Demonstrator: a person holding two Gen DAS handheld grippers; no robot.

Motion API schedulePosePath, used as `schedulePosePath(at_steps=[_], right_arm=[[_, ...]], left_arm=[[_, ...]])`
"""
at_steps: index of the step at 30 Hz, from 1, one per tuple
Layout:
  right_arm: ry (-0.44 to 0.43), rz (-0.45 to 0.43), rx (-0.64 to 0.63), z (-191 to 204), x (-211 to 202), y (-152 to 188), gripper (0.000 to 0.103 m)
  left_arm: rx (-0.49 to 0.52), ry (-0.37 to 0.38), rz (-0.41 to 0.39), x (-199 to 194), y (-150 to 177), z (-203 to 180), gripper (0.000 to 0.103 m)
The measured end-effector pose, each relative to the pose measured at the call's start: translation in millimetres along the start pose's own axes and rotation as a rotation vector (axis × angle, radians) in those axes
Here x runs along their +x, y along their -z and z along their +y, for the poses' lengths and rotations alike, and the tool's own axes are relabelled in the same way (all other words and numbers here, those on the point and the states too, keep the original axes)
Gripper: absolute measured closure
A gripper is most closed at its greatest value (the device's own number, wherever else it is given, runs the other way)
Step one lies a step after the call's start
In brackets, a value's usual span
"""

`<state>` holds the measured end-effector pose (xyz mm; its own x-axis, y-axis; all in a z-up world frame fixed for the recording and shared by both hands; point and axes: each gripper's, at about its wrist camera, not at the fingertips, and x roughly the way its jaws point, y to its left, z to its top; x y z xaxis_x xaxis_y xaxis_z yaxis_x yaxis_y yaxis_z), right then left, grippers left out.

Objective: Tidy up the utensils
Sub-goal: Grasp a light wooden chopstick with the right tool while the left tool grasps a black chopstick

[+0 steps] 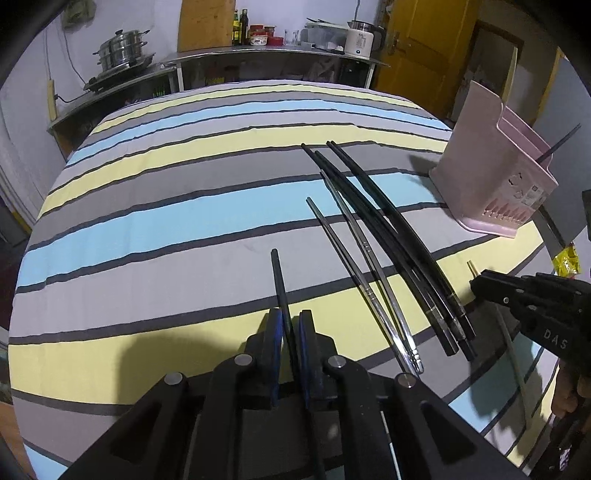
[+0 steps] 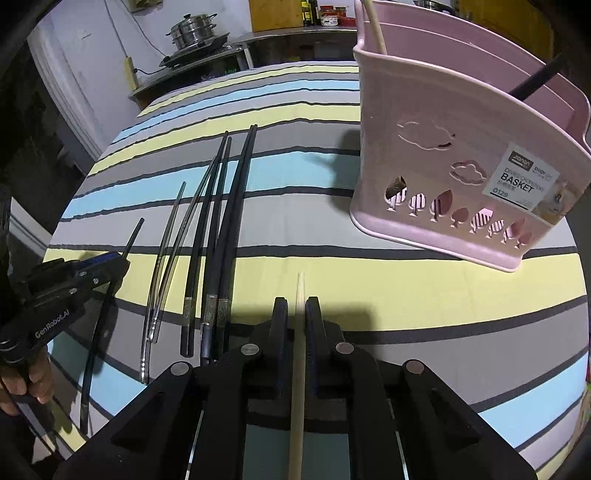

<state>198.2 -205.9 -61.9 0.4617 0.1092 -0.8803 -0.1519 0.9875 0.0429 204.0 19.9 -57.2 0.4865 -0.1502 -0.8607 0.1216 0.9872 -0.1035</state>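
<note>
My left gripper (image 1: pixel 290 320) is shut on a black chopstick (image 1: pixel 277 277) whose tip points away over the striped cloth (image 1: pixel 166 221); it also shows as the left gripper (image 2: pixel 123 263) at the left edge of the right wrist view. My right gripper (image 2: pixel 297 309) is shut on a pale wooden chopstick (image 2: pixel 300 295), and appears as the right gripper (image 1: pixel 478 285) at the far right. Between them lie three black chopsticks (image 1: pixel 388 236) (image 2: pixel 221 229) and two metal chopsticks (image 1: pixel 354 258) (image 2: pixel 168 243). The pink basket (image 2: pixel 443 122) (image 1: pixel 491 173) stands beyond, holding a pale stick (image 2: pixel 375 26) and a black stick (image 2: pixel 535 81).
Behind the table runs a steel counter (image 1: pixel 258 51) with a stacked steamer pot (image 1: pixel 122 50), bottles, jars and a white kettle (image 1: pixel 360 40). A yellow door (image 1: pixel 424 44) is at the back right. A yellow packet (image 1: pixel 565 260) lies by the table's right edge.
</note>
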Motion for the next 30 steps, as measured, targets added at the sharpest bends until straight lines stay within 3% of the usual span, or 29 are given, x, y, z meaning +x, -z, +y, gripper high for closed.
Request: schedulePosePath(at_steps=[5, 15, 23, 30], right_arm=[[-0.003, 0.012, -0.008, -1.0, -0.7, -0.4, 0.093], [-0.009, 0.012, -0.016, 0.0, 1.4, -3.7, 0.094], [-0.023, 0.026, -0.017, -1.2, 2.4, -7.6, 0.098], [-0.071, -0.01, 0.003, -2.3, -18.5, -7.3, 0.098]], left_arm=[[-0.044, 0.033, 0.043, -6.4, 8.9, 1.7, 0.085], [0.027, -0.073, 0.019, -8.8, 18.1, -16.3, 0.084], [0.056, -0.097, 0.018, -8.7, 16.2, -17.5, 0.096], [0.013, -0.038, 0.01, -20.1, 12.6, -10.8, 0.098]])
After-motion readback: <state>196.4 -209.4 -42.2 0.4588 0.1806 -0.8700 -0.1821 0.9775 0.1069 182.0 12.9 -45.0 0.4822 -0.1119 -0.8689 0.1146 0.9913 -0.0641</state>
